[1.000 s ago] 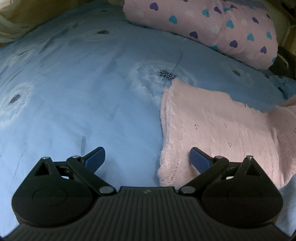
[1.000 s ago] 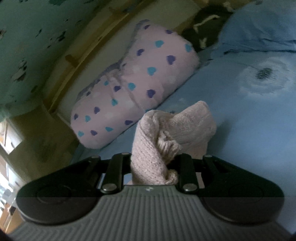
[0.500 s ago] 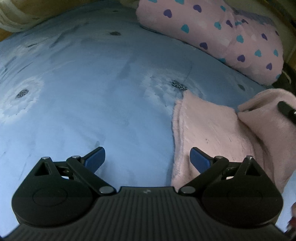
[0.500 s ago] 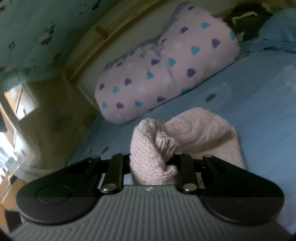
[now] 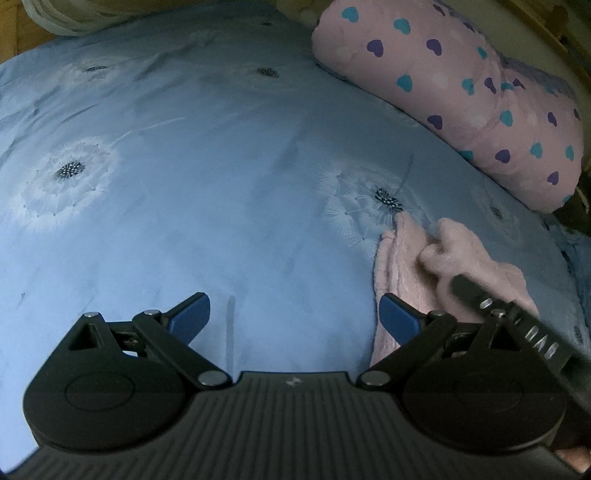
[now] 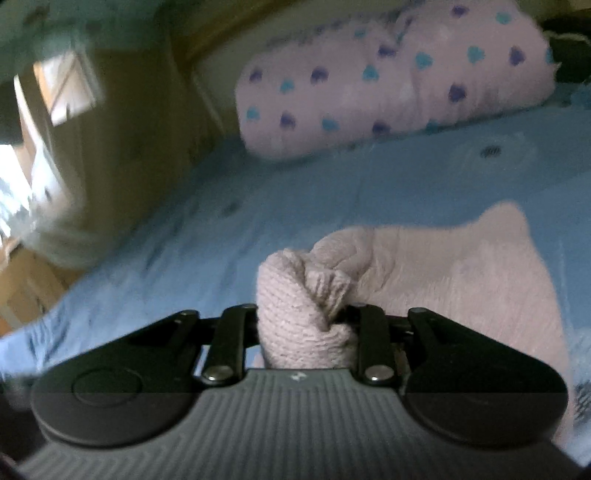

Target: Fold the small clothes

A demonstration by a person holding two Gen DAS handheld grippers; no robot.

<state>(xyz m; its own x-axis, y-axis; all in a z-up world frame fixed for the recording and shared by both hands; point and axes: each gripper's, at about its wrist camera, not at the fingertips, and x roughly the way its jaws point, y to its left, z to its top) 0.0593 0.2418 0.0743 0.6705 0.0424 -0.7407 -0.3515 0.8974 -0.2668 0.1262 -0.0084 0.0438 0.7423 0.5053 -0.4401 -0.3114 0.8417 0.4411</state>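
A pink knit garment (image 5: pixel 406 258) lies on the blue dandelion-print bedsheet (image 5: pixel 184 203), its near part doubled over itself. My left gripper (image 5: pixel 291 306) hovers open above bare sheet, its right blue pad at the garment's left edge, nothing between its fingers. In the right wrist view my right gripper (image 6: pixel 303 317) has a bunched fold of the garment (image 6: pixel 461 277) between its fingers; its jaws are opening, and the knit still fills the gap and touches both. One of its black fingers (image 5: pixel 480 301) reaches over the garment in the left wrist view.
A pink pillow with blue and purple hearts (image 5: pixel 461 92) lies along the far side of the bed, also in the right wrist view as the pillow (image 6: pixel 388 74). Pale curtain cloth (image 5: pixel 74 18) and wooden furniture (image 6: pixel 22 288) border the bed. Dark items sit beyond the pillow.
My right gripper has swung across with the garment's edge, laying it over the rest, and has come into the left wrist view. The left gripper has drifted off the garment, still open.
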